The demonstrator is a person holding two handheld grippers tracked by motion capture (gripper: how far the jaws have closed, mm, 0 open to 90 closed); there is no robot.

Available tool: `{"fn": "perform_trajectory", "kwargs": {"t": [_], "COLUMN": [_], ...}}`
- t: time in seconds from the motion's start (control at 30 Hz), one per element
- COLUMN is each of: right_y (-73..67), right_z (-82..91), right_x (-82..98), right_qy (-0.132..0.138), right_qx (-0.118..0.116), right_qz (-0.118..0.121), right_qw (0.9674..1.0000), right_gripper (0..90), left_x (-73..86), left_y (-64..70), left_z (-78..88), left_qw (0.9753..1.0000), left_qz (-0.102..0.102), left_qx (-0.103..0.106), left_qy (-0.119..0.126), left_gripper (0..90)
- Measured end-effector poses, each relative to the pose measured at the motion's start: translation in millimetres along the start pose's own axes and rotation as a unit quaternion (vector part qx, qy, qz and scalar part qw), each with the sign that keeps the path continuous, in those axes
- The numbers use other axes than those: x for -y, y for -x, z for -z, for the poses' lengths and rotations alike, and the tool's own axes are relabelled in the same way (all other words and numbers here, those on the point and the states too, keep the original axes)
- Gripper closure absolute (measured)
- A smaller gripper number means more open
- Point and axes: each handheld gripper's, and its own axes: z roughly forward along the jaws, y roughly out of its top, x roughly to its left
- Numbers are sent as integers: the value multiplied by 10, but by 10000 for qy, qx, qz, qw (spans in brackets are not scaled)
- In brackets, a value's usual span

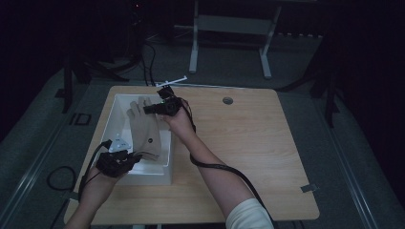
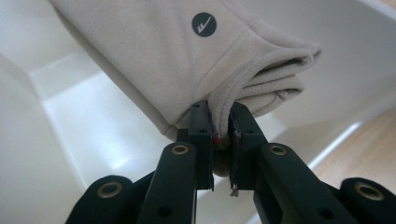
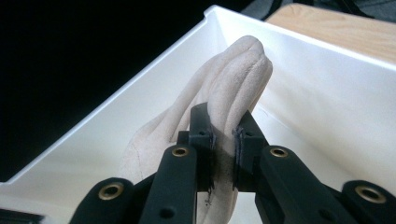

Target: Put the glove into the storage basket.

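- The beige glove hung stretched over the white bin on the counter.
- Left tongs pinched its cuff.
- Right tongs pinched its fingers.

We see a light wooden table on a grey floor, with darkness all around. Near the table's far edge sits a small round grey grommet, and a bit of grey tape sticks out at its right edge. Beyond the table we make out a white metal frame with two legs. A dark cable loops on the floor at the left.
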Motion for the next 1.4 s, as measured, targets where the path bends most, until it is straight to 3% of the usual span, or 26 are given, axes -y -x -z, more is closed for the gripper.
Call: {"fn": "perform_trajectory", "kwargs": {"t": [0.13,0.3,0.37,0.4,0.47,0.6,0.8,0.87,0.97,1.1,1.23,1.3,1.4], "right_y": [3,-8,-13,-17,-25,-34,-63,-77,-112,-158,-212,-234,-264], "right_z": [-68,-105,-136,-140,-137,-106,-28,2,59,132,231,296,422], "right_x": [32,24,2,-3,-6,-1,14,15,24,50,72,88,109], "right_qy": [-173,-307,-462,-457,-445,-352,-295,-238,-131,-82,37,120,142], "right_qx": [174,222,201,180,206,180,125,102,6,-212,-357,-403,-314], "right_qz": [128,195,186,175,229,225,307,325,361,526,705,804,1027], "right_qw": [9996,9991,9986,9986,9985,9990,9990,9991,9993,9984,9969,9959,9941], "right_gripper": [814,808,720,682,610,502,397,373,321,216,171,164,163], "left_x": [33,71,78,76,67,44,-36,-68,-98,-114,-120,-130,-169], "left_y": [-5,-75,-107,-96,-81,-77,-46,-38,-12,4,26,42,86], "left_z": [-83,-96,-127,-138,-160,-153,-50,-26,-5,24,62,94,127], "left_qw": [9999,9998,9994,9994,9993,9993,9988,9978,9973,9963,9940,9925,9920], "left_qz": [70,141,146,96,68,199,443,547,498,517,628,714,682], "left_qx": [-2,-11,84,36,40,-87,-108,-157,-279,-199,-157,-15,70], "left_qy": [-96,-160,-291,-327,-378,-294,197,342,455,657,879,992,1056], "left_gripper": [822,821,793,768,664,535,345,239,158,151,151,151,151]}}
